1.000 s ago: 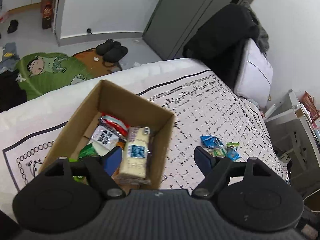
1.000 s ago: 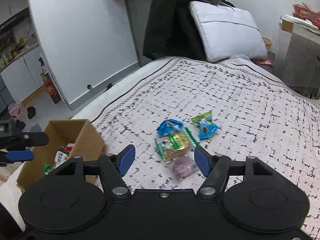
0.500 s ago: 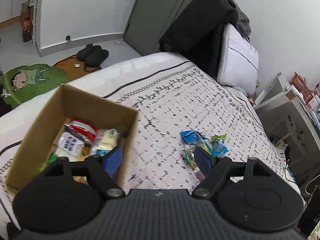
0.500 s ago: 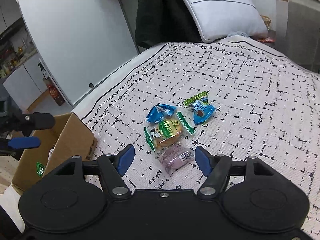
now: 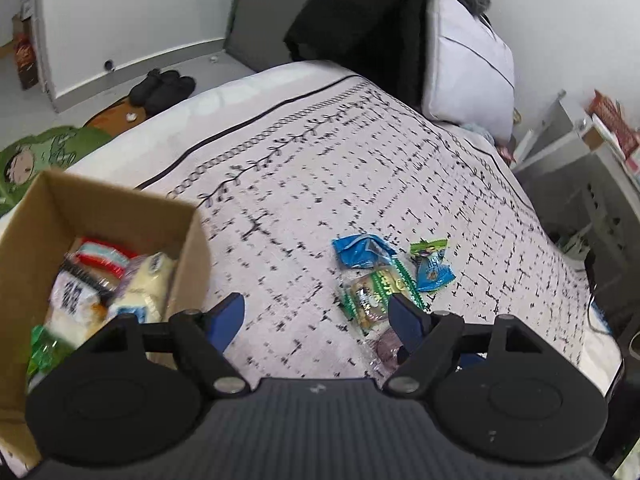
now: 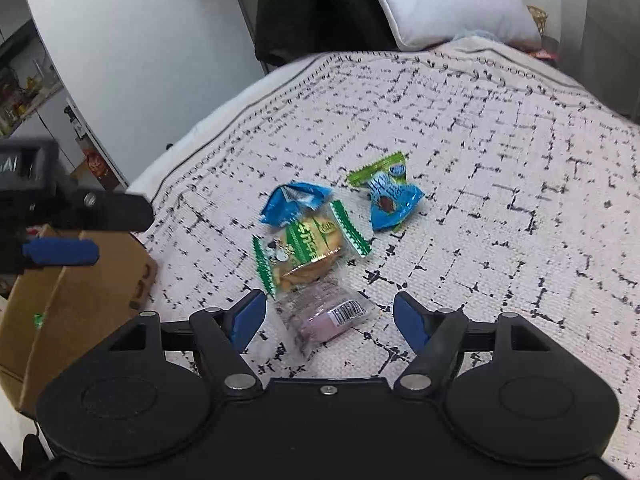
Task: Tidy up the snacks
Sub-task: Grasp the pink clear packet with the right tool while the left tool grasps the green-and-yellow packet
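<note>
both tongs are released and empty, the right tongs (image 6: 326, 318) opening over the purple snack (image 6: 324, 314) on the bed (image 6: 500, 160), which likely must next be straddled, clenched and carried to the cardboard box (image 5: 120, 208), while the left tongs (image 5: 316, 316) hang beside it.

Patterned bedspread (image 5: 360, 184), white pillow (image 5: 468, 68), grey door (image 5: 260, 12), slippers (image 5: 164, 86) on floor.

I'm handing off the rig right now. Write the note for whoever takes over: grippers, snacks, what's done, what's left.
Left gripper: open, empty, over the bed between the box and the loose snacks.
Right gripper: empty, jaws opening, around the purple pack without touching it.
Done: several snacks lie in the box.
Left: four on the bed, close together: purple pack, green-edged cake, blue wrapper, blue-green candy.
Likely next: close on the purple pack, carry it to the box.
</note>
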A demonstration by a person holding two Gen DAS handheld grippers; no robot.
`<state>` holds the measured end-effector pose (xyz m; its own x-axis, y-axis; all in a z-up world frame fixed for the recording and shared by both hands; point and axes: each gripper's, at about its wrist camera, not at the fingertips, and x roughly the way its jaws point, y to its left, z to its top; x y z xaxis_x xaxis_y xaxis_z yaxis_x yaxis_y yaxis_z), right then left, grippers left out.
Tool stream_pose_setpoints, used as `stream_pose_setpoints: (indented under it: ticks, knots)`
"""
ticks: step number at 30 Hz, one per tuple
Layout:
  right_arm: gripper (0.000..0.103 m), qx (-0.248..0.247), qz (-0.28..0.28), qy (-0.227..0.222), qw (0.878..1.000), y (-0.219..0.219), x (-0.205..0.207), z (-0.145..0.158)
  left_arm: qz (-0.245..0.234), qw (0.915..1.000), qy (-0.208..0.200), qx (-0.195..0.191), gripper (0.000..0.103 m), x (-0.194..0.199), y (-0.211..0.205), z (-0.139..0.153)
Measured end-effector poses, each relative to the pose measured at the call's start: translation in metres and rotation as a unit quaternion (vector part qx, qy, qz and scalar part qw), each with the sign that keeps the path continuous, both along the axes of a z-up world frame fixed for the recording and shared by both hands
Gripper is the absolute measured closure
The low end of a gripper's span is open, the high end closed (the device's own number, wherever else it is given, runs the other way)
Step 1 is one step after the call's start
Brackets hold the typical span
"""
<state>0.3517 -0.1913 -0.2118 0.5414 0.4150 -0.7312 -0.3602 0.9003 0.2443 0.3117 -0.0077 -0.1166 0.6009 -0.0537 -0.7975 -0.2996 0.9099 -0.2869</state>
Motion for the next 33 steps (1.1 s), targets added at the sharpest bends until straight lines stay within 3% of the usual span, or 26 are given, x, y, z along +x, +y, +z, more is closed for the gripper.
stream_pose_setpoints:
  ticks: [6, 9, 15, 24, 30, 33]
  knots:
    - [0.035, -0.004, 0.001, 0.013, 1.0, 0.005, 0.012, -0.011, -0.014, 0.9998, 0.013, 0.005, 0.025, 0.028, -0.013, -0.009]
    - [0.049, -0.009, 0.003, 0.014, 1.0, 0.007, 0.016, -0.014, -0.01, 0.9998, 0.018, 0.006, 0.025, 0.04, -0.018, -0.01]
    - [0.063, -0.04, -0.016, 0.005, 0.999, 0.005, 0.015, -0.012, 0.003, 0.9995, 0.024, -0.02, 0.025, 0.06, -0.021, -0.021]
    - [0.063, -0.058, -0.091, -0.003, 0.994, -0.02, 0.023, -0.007, -0.046, 0.9971, -0.009, -0.06, 0.025, 0.071, -0.032, -0.056]
    - [0.059, -0.062, -0.1, -0.007, 0.993, -0.021, 0.025, -0.008, -0.067, 0.9961, -0.007, -0.058, 0.025, 0.077, -0.033, -0.078]
    - [0.058, -0.057, -0.103, -0.003, 0.993, -0.022, 0.026, -0.009, -0.09, 0.9953, -0.008, -0.035, 0.025, 0.077, -0.041, -0.084]
